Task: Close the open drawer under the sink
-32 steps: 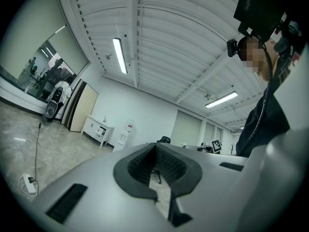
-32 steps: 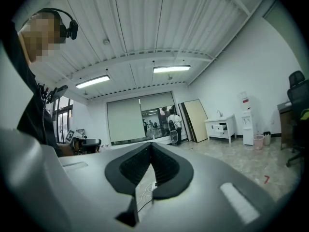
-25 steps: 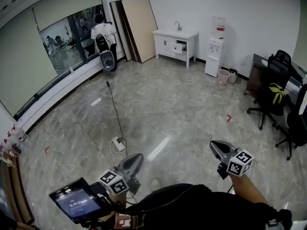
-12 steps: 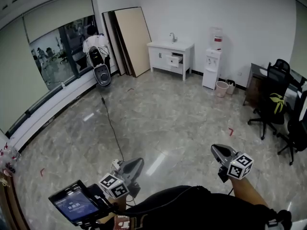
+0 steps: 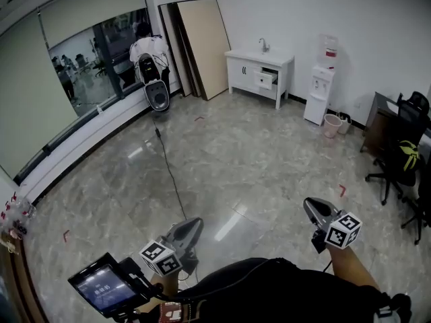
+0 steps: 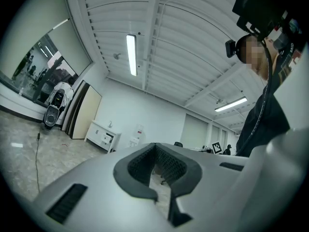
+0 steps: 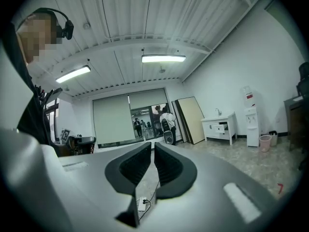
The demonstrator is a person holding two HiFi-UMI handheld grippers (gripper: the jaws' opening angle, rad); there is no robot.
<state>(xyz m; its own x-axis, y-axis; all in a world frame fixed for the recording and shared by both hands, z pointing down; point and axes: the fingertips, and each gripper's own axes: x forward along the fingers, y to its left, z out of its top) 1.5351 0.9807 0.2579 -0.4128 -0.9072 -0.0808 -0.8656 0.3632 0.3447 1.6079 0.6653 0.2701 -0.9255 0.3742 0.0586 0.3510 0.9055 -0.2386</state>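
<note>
Though well away, drawer (image 5: pixel 267 79) under the sink (image 5: pixel 261 52) open, contents hidden.

Office room, black swivel chairs (image 5: pixel 399 159) beside dark desk (image 5: pixel 378 106), white water dispenser (image 5: pixel 322 86) against wall, white sink cabinet (image 5: pixel 250 71), glossy grey marble-pattern floor (image 5: pixel 269 160), glass partition (image 5: pixel 87 59) onto further workspace
</note>
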